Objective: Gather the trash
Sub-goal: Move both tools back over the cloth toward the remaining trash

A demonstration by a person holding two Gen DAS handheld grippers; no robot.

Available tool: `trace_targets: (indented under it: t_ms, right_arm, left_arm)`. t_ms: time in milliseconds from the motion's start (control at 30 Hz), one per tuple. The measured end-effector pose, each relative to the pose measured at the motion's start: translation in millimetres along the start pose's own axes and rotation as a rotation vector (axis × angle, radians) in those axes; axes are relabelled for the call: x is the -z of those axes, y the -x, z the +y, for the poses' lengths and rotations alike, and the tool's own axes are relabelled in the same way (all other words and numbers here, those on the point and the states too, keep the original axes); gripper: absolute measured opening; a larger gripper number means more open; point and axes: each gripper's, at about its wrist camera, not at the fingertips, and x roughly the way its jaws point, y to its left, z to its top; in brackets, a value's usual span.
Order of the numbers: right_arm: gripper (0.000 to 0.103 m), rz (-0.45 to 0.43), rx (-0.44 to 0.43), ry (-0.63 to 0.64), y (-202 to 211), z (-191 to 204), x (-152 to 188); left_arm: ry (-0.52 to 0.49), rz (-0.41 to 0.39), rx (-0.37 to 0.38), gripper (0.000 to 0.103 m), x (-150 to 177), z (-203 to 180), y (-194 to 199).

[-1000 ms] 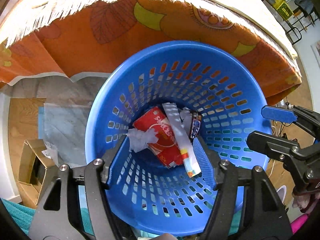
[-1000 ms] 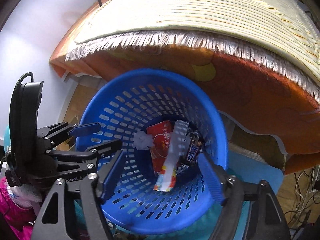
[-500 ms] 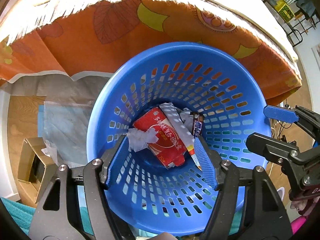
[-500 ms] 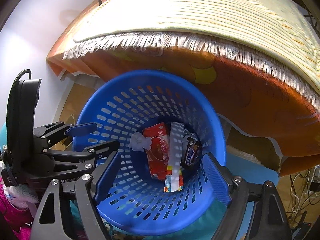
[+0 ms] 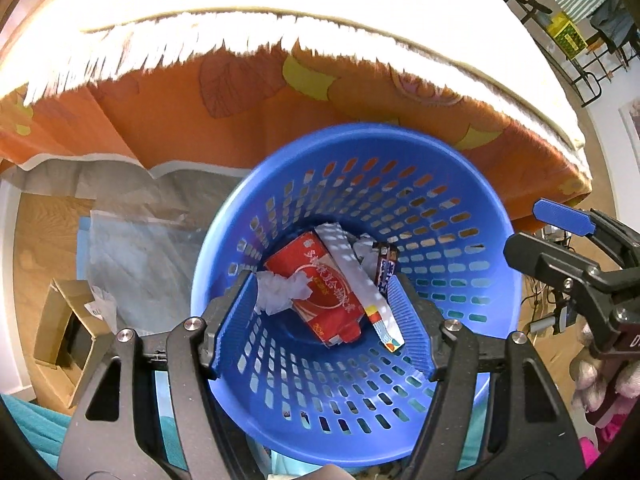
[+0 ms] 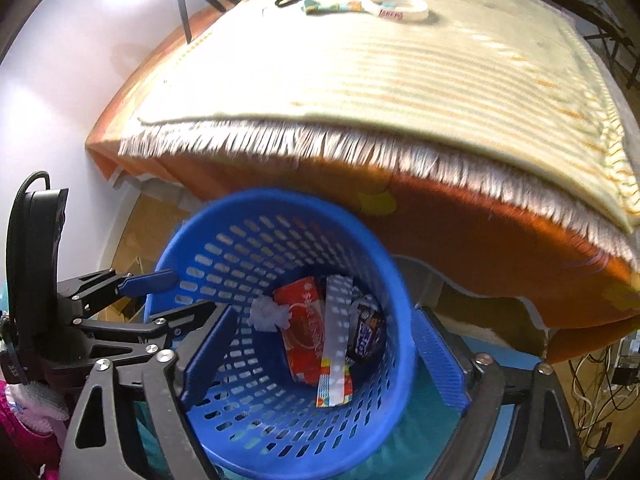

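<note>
The basket point(image 5: 460, 200) stands on the floor before the bed point(image 6: 360, 80); inside lie a carton point(image 5: 320, 288), tissue point(image 5: 280, 288) left of it (touching), wrapper strip point(image 5: 356, 276) right.

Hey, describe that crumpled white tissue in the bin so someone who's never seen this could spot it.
Find the blue slotted basket below the table's fringed cloth. At its bottom lies a red carton; the crumpled tissue sits against the carton's left edge. It alone is soft, wadded and plain white, unlike the flat printed wrappers nearby.

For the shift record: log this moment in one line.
left gripper: open, empty | right gripper: opening, empty | blue basket: red carton, wrappers, tissue
</note>
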Motion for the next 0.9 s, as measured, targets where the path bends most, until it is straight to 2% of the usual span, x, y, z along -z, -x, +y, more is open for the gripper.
trace_targets:
  t_ms: [133,600,900]
  right_arm:
    - [0.096,-0.033,0.012,-0.008,6.6,-4.2,-6.5]
    - [0.096,-0.215,0.059,0.015,39.0,-19.3,-44.4]
    - [0.096,-0.245,0.107,0.057,46.5,-23.1,-86.8]
  left_arm:
    - [-0.011,-0.022,0.002,0.07,-10.5,0.0,8.7]
    - [-0.061,-0.104,-0.001,0.07,-66.4,13.9,42.1]
    - [-0.095,-0.183,-0.03,0.07,-143.7,42.0,64.8]
